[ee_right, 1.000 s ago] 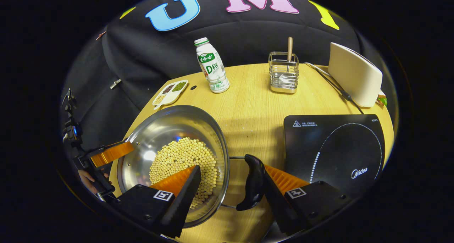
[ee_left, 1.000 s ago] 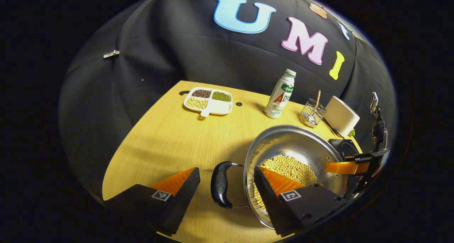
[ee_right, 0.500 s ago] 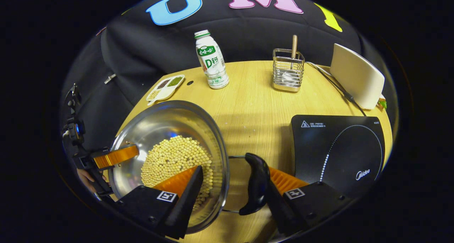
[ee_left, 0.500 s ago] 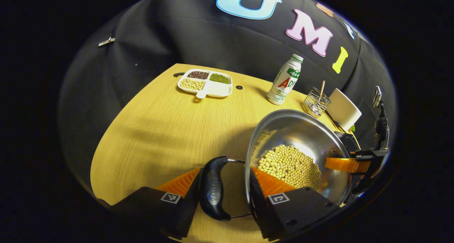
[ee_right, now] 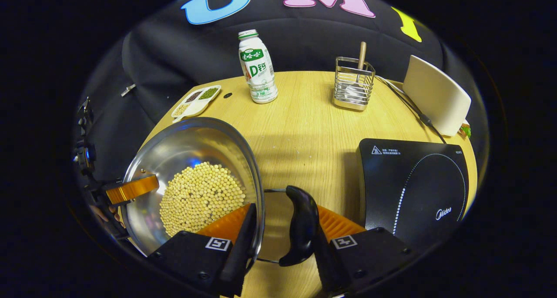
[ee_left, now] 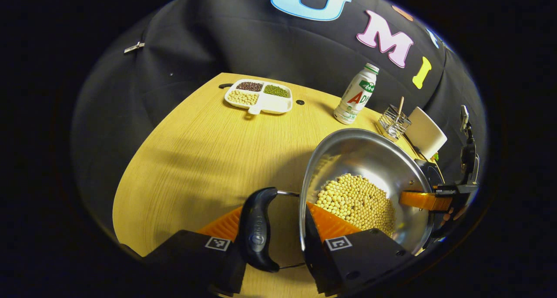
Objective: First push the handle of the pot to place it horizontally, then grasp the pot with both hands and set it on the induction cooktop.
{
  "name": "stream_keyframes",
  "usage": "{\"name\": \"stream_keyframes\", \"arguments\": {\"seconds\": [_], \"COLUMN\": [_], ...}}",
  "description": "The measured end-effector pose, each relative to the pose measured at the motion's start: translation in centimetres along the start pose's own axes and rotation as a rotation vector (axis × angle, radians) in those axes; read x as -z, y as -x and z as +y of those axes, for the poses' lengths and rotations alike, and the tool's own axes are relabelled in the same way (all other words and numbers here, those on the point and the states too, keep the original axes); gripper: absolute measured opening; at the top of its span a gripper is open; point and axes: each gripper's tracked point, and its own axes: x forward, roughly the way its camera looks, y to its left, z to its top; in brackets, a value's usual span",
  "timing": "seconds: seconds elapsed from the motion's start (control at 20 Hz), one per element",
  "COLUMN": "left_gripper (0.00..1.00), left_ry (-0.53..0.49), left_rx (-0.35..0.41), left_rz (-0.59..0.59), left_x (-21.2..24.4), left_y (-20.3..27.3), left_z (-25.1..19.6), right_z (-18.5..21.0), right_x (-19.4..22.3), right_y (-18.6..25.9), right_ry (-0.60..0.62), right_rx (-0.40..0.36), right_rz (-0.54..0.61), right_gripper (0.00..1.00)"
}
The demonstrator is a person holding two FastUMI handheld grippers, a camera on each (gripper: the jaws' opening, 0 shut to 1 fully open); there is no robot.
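Pot, a shiny steel bowl holding a bed of pale beans, sits on the tabletop with a dark loop handle sticking out level at each side. The left gripper has its fingers narrowed over the near handle and the rim beside it, one finger outside the handle and one inside the bowl wall; the right gripper straddles the opposite handle and rim likewise. Whether either pair presses firmly I cannot tell. The load looks fairly heavy, the steel rigid and slick, and the loose beans would shift if the bowl tipped, so a level lift seems wise. The induction cooktop lies just beside the right handle, with bare tabletop between; the wire caddy and bottle stand well back.
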Motion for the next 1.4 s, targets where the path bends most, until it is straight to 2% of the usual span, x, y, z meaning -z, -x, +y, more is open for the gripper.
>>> {"name": "stream_keyframes", "arguments": {"seconds": [0.3, 0.4, 0.45, 0.5, 0.6, 1.05, 1.35, 1.4], "left_gripper": [0.63, 0.61, 0.61, 0.6, 0.59, 0.58, 0.59, 0.58], "left_ry": [0.011, 0.029, 0.032, 0.038, 0.049, 0.037, 0.031, 0.029], "left_rx": [-0.001, -0.005, -0.01, -0.013, -0.021, -0.039, -0.023, -0.019], "left_rz": [0.022, 0.021, 0.021, 0.025, 0.033, -0.009, -0.018, -0.021], "left_x": [0.5, 0.6, 0.6, 1.0, 1.1, -1.0, -1.7, -1.8], "left_y": [0.2, 0.6, 0.8, 1.0, 1.7, 8.0, 11.2, 11.5], "left_z": [0.0, 0.0, 0.0, -0.1, -0.2, -3.3, -8.7, -9.8], "right_z": [0.2, 0.4, 0.4, 0.4, 0.4, 0.0, -3.6, -4.5], "right_x": [0.4, 0.6, 0.6, 1.0, 1.5, -1.2, -2.8, -3.2], "right_y": [0.2, 0.4, 0.5, 0.8, 1.4, 7.7, 13.2, 14.0], "right_ry": [-0.036, -0.025, -0.012, -0.001, 0.002, 0.016, 0.007, 0.006], "right_rx": [-0.018, -0.024, -0.021, -0.018, -0.017, -0.049, -0.045, -0.045], "right_rz": [0.022, 0.026, 0.025, 0.033, 0.049, -0.006, -0.028, -0.035], "right_gripper": [0.64, 0.58, 0.58, 0.62, 0.61, 0.61, 0.61, 0.57]}}
